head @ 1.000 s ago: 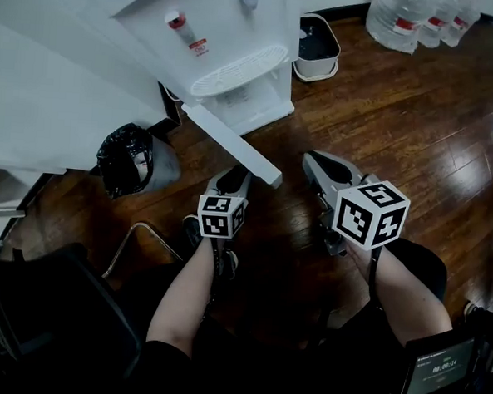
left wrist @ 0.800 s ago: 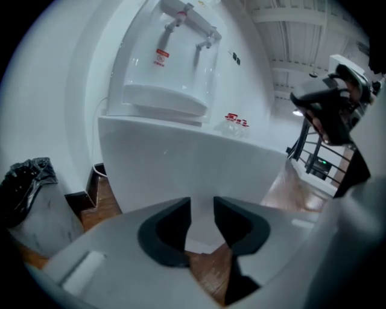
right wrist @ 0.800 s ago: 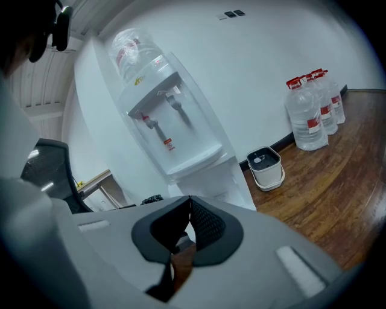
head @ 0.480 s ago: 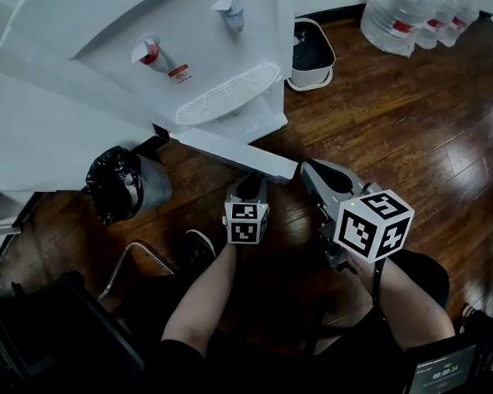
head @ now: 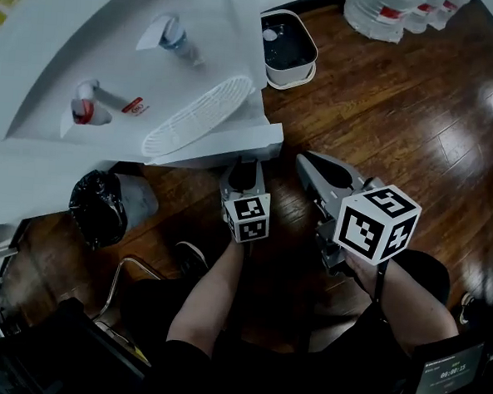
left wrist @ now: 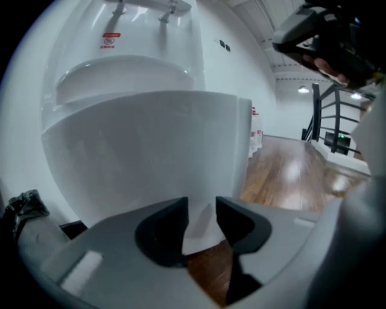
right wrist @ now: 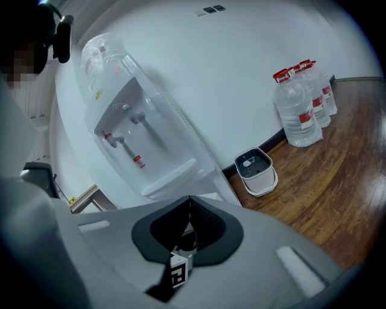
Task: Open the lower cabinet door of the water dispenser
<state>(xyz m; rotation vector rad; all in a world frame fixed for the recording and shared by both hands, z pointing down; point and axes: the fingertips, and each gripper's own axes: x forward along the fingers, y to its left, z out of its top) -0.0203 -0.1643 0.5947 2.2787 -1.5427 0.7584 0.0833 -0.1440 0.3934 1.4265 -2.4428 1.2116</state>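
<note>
Door edge is the whole story here: the water dispenser [head: 155, 61] fills the upper left of the head view. Its lower cabinet door [head: 233, 145] shows as a white slab just under the drip tray [head: 197, 118], with its long top edge running left to right across mid-frame and rising a bit toward the right. The left gripper [head: 243, 165] sits just below that slab's right-hand end, pointing up-frame at it. In the left gripper view the door takes up most of the picture and its bottom edge lines up with the gap between the jaws. They've just been opening and stand apart, pads not squeezing anything. Further right, the right gripper [head: 307, 162] has its jaws pressed together on nothing, out over bare wood floor [head: 401, 118], and it's clearly the farther one. So my guess is any more swing comes from the left one, at that free right end. I can't tell how far open the door is.
</note>
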